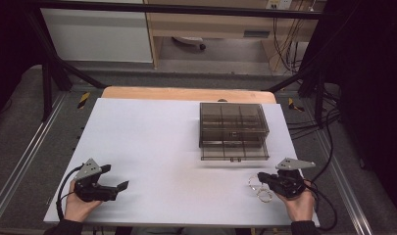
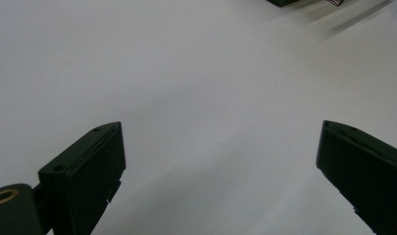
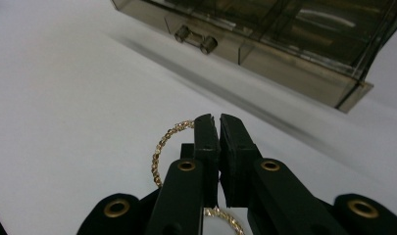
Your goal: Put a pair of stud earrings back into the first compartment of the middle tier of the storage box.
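Observation:
A smoky see-through drawer box [image 1: 233,128] stands on the white table [image 1: 157,147], right of centre, its lower drawer [image 1: 234,151] pulled out a little. In the right gripper view the box [image 3: 294,44] and its drawer knob [image 3: 196,39] lie just ahead. Two thin gold chain loops [image 1: 255,182] lie on the table at the front right. My right gripper [image 1: 261,177] sits over them with its jaws together [image 3: 219,120]. One chain loop [image 3: 158,154] curves out from under the left jaw; whether it is pinched is unclear. My left gripper [image 1: 116,176] rests at the front left, wide open [image 2: 220,147] over bare table.
A wooden table edge [image 1: 186,93] shows behind the white sheet. Dark frame posts [image 1: 46,83] and cables [image 1: 323,122] flank the table on both sides. Bare white surface stretches between the two grippers and left of the box.

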